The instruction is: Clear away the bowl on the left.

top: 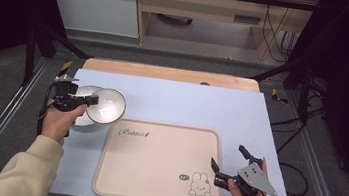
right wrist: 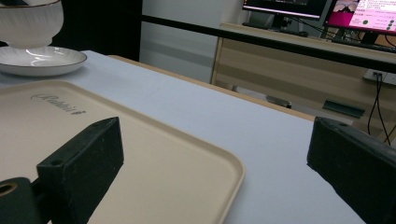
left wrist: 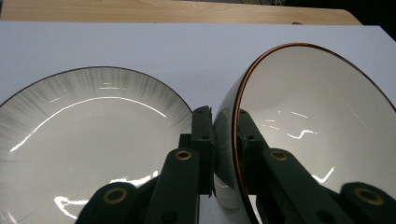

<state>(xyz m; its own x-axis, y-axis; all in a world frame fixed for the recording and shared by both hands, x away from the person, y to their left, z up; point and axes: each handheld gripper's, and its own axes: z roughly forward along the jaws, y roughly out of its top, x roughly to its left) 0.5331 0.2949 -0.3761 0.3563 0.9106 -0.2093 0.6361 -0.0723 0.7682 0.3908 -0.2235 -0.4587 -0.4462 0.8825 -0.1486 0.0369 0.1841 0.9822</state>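
Observation:
My left gripper [top: 92,100] is shut on the rim of a white bowl with a brown edge [top: 107,105], holding it tilted just above a white plate with a dark rim [top: 84,90]. In the left gripper view the jaws [left wrist: 224,128] pinch the wall of the bowl [left wrist: 317,130], and the plate [left wrist: 93,130] lies beneath to the left. My right gripper [top: 227,155] stands open at the right edge of the beige tray [top: 154,161], nothing between its jaws [right wrist: 215,135]. The right gripper view shows the bowl [right wrist: 28,23] above the plate [right wrist: 42,58] far off, past the tray [right wrist: 140,154].
The tray has a rabbit drawing [top: 200,184] at its near right corner and lies on a pale blue mat [top: 187,104] over a wooden table. Black frame bars and cables stand around the table's sides.

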